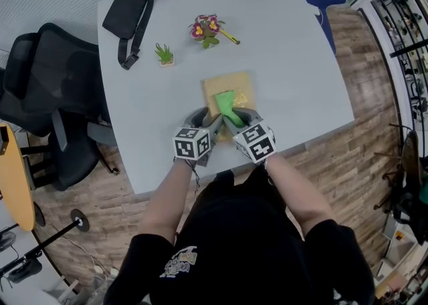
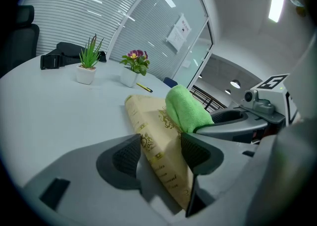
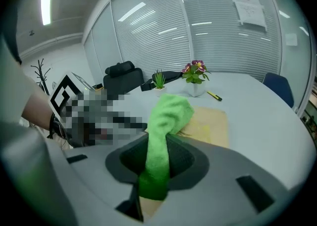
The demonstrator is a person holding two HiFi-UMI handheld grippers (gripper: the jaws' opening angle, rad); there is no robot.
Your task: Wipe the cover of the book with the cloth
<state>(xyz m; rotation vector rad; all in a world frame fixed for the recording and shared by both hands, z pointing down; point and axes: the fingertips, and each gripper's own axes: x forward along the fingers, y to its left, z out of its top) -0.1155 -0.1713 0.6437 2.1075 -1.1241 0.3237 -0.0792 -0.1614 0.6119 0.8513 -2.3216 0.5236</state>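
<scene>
Left hold: your left gripper point(image 2: 158, 154) is clamped on the near edge of the book point(image 2: 148, 121), with the spine between its jaws. This probably pins the book so it does not slide under the wipe.
Right hold: your right gripper point(image 3: 158, 165) pinches the green cloth point(image 3: 166, 113) by its tail. The bunched end sticks out forward and rests on the cover, so that end is the working face.
Book: tan with gilt ornament, lying flat on the grey table point(image 1: 287, 63) near your edge, just ahead of both grippers.
Cloth on cover: it sits on the near-middle part and the far half is bare. Wiping looks early or midway.
Crowding: the two grippers sit side by side at the near edge, almost touching. Your left jaws cover that corner, so the cloth likely cannot reach it while you hold there.
Beyond the book: a potted succulent point(image 1: 164, 54), a pot of flowers point(image 1: 206, 28) and a yellow pen point(image 1: 231, 37), all well apart from the book. None is in the stroke path.
Far left corner: a black bag point(image 1: 130, 9).
Off the table: a black office chair point(image 1: 47, 89) to your left.
</scene>
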